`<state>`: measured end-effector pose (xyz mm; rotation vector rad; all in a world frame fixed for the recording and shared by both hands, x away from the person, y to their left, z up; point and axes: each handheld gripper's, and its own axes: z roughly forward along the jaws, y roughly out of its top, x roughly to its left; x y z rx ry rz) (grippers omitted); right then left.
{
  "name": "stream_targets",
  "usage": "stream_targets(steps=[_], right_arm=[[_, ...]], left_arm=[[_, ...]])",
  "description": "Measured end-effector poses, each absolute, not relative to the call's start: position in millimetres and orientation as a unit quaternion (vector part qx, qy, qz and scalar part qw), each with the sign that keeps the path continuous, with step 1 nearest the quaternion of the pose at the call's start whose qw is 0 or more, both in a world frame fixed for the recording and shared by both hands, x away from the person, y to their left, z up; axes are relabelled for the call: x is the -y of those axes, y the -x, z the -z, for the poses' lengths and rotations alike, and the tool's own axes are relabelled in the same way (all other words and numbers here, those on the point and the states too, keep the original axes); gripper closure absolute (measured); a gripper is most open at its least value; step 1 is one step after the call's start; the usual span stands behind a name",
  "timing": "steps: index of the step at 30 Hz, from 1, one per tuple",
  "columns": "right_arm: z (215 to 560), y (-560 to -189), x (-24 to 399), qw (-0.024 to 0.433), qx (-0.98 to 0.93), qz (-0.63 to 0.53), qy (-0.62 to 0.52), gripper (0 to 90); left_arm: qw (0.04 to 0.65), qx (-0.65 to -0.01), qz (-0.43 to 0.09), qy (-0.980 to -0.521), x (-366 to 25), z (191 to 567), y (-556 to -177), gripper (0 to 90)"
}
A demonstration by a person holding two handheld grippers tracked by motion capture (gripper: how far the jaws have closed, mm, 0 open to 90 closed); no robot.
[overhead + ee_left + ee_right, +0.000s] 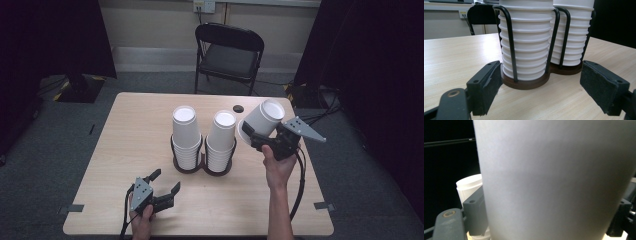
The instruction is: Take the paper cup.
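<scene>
Two stacks of upside-down white paper cups stand in a black wire double holder (202, 167) at the table's middle: the left stack (185, 136) and the right stack (221, 140). My right gripper (254, 135) is shut on a single white cup (263, 120), held tilted in the air just right of the stacks; the cup (554, 180) sits close against that gripper's camera. My left gripper (166, 183) rests open near the front edge, its jaws pointing at the holder (525, 83) and the left stack (529, 42), with nothing between them.
A black folding chair (229, 54) stands beyond the table's (130, 130) far edge. A dark round hole (238, 108) sits in the tabletop near the back. Cables (320, 117) trail off the right side. Bare wood lies left of the holder.
</scene>
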<state>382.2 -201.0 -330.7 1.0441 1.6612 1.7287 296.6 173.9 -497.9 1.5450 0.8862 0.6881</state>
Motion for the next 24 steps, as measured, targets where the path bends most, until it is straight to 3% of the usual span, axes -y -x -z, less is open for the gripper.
stream_targets(steps=[24], right_arm=[[381, -355, 201, 0.202, -0.609, -0.643, -0.417, 14.8]], left_arm=[[0.578, -0.394, -0.279, -0.658, -176, 498, -301, 20.9]])
